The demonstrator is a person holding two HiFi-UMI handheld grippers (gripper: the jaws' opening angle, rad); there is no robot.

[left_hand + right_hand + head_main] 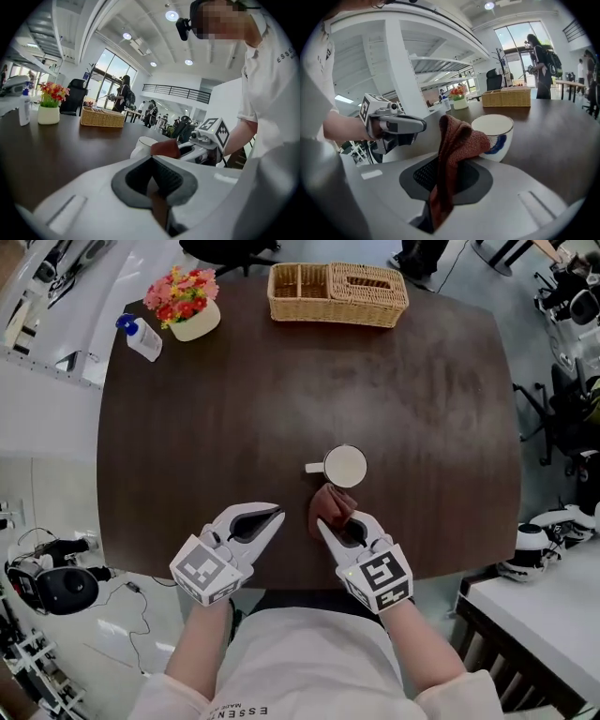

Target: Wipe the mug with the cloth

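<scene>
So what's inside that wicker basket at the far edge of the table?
In the basket, the two open compartments look empty from above. The wider part has a woven lid with a slot, so whatever lies beneath is hidden.

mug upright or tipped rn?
Upright. The mug stands on its base on the table, round rim facing up in the head view; the right gripper view shows its opening on top.

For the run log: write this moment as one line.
right gripper: shut on cloth | cloth: at near side of mug | mug: upright on table | left gripper: shut, empty, clear of mug
</scene>
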